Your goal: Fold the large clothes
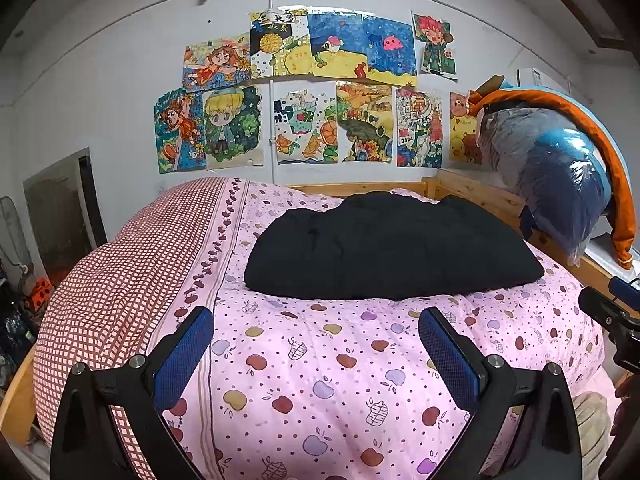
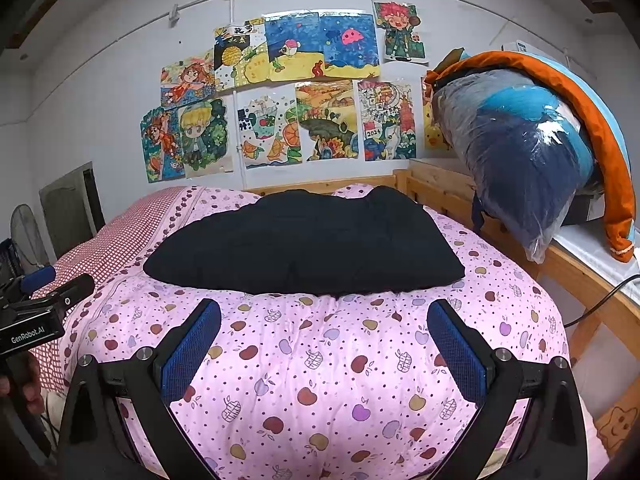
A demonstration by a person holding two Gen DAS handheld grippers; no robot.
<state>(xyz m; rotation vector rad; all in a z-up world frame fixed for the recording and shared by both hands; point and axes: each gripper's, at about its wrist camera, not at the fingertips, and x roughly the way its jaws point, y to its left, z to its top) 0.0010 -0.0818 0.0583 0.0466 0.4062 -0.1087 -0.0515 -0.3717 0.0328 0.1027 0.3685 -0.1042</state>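
Observation:
A black garment (image 1: 392, 246) lies folded in a compact bundle on the pink apple-print quilt (image 1: 320, 380) of the bed; it also shows in the right wrist view (image 2: 308, 244). My left gripper (image 1: 316, 320) is open and empty, held above the quilt short of the garment's near edge. My right gripper (image 2: 324, 316) is open and empty too, just short of the same edge. The right gripper's body shows at the right edge of the left wrist view (image 1: 612, 312), and the left gripper's body at the left edge of the right wrist view (image 2: 36, 312).
A red checked cover (image 1: 120, 280) lies on the bed's left side. A wooden bed frame (image 2: 440, 188) runs behind and to the right. A plastic-wrapped blue and orange bedding bundle (image 2: 532, 152) sits on the right ledge. Drawings (image 1: 304, 92) cover the wall. A fan (image 2: 26, 236) stands at left.

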